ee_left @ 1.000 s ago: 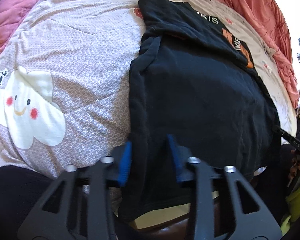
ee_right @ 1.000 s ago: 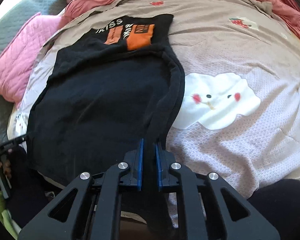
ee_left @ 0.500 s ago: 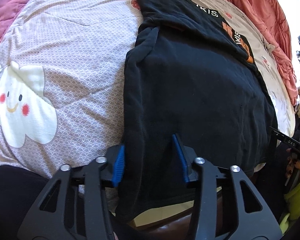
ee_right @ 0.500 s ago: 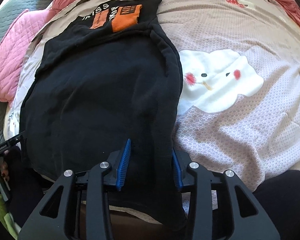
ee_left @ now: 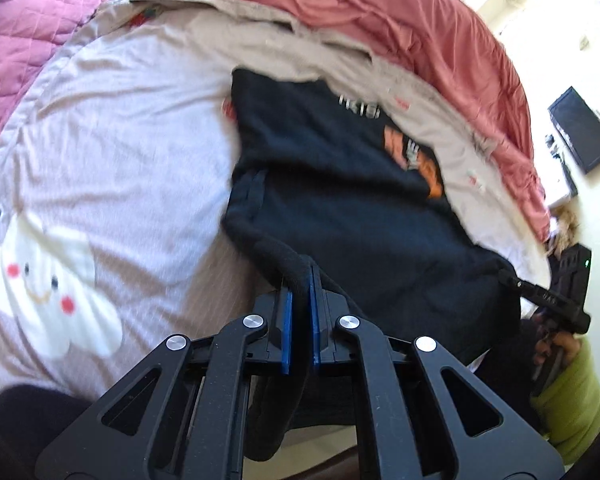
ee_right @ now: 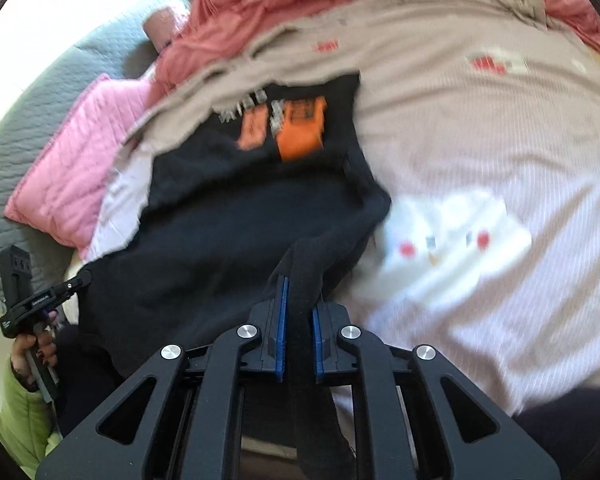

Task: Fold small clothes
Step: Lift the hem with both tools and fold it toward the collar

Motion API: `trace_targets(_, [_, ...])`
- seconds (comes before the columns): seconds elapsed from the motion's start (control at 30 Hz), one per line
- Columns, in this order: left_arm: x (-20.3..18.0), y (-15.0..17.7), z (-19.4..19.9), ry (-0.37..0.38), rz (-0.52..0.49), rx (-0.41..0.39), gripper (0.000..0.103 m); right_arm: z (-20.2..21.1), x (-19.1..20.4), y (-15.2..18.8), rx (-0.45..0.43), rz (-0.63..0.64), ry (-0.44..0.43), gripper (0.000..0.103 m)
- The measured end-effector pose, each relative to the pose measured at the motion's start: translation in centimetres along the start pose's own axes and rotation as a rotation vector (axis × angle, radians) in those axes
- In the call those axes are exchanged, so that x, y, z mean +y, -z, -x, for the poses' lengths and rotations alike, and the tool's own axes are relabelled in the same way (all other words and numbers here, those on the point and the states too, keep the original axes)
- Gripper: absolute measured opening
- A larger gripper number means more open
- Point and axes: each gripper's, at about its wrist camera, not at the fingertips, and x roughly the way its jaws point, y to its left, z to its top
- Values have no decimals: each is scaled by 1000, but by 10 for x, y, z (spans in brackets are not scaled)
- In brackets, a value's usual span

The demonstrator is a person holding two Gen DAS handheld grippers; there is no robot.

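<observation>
Black shirt (ee_left: pixel 352 208), lying on the bed cover (ee_left: pixel 112 128), now has its near hem pinched by the left gripper (ee_left: pixel 299 320) and right gripper (ee_right: pixel 299 332), both open half a second ago, so the fold can begin.

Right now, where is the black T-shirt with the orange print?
The black T-shirt with the orange print lies on the beige cloud-print bedspread, its near hem pinched by both grippers, left and right.
</observation>
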Motion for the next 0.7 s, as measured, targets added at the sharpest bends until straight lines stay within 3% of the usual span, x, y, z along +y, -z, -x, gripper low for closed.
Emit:
trace_targets(0.13, [3,-33,-1,3,9,-59,2,3,-1,-35,-76,-14,-37,9])
trace_targets(0.3, [12,-68,-12,-23,69,-104,1,-6,-2,-74,-150,12,-3,9])
trace_targets(0.5, [20,-95,-39,-60,95,-117,1,-35,-12,-102,-168,2,23,9])
trace_targets(0.7, [30,-102,-74,-106,99,-114,2,-72,-28,-113,-145,-24,77,9])
